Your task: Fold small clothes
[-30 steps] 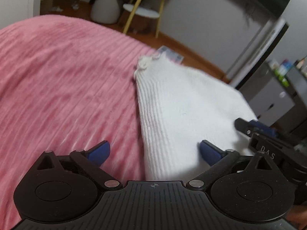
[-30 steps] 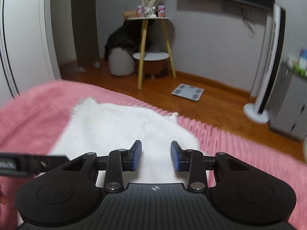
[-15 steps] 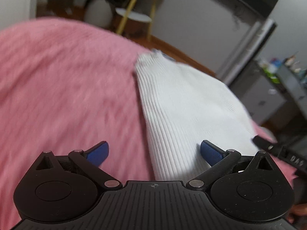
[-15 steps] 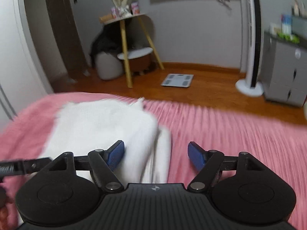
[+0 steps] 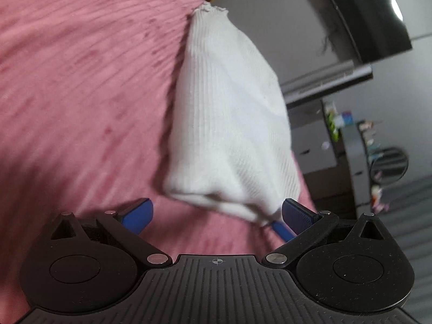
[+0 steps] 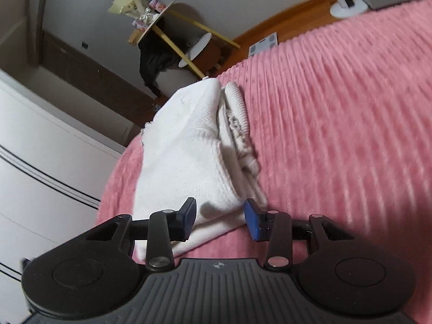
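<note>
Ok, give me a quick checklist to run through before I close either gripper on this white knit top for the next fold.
1. Left gripper open wide: ok.
2. Right gripper open: ok.
3. White knit top lies on the pink blanket: ok.
4. Near edge of the top between the right gripper's fingers: ok.
5. Layers aligned: not ok, ribbed edges stick out on one side.
6. Fabric inside the left gripper: cannot tell, the folded end sits just ahead of it.
</note>
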A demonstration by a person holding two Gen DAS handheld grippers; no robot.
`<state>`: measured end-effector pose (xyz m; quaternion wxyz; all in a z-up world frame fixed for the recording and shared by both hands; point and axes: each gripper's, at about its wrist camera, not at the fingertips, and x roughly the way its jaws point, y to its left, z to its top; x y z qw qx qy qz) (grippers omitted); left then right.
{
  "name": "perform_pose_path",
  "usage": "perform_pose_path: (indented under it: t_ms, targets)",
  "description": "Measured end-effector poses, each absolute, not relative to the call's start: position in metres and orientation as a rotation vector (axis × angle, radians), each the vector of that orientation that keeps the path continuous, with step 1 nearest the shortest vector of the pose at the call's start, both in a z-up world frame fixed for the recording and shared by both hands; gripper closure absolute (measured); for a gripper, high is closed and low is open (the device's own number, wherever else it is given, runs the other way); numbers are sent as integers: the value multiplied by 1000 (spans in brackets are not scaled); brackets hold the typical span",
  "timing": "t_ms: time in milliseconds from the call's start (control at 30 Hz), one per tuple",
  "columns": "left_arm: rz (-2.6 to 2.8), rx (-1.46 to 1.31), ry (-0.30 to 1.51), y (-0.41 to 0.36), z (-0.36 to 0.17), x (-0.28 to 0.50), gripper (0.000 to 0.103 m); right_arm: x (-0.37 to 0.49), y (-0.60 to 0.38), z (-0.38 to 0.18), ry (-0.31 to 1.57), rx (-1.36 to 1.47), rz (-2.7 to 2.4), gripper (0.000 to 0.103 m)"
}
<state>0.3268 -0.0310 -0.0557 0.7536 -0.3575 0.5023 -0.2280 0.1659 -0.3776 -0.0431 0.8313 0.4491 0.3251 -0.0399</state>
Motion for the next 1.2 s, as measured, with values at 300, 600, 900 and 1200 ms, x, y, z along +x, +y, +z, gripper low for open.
perform_pose_path:
  t_ms: [300,600,900,1200]
  targets:
    - [-434,-890,1070,-47,-45,323,6,172,-371,-59,624,1135,-82,62]
    - [-391,-998,1065,-51,-57,324,13,180,-369,-74,625,1184,-126,64]
    - [-384,-1031,1016,-44,-50,323,30,183,-363,-79,572,1223,-126,67]
    - [-344,-963,1052,-50,-42,321,30,187,-360,-85,581,1183,-130,75]
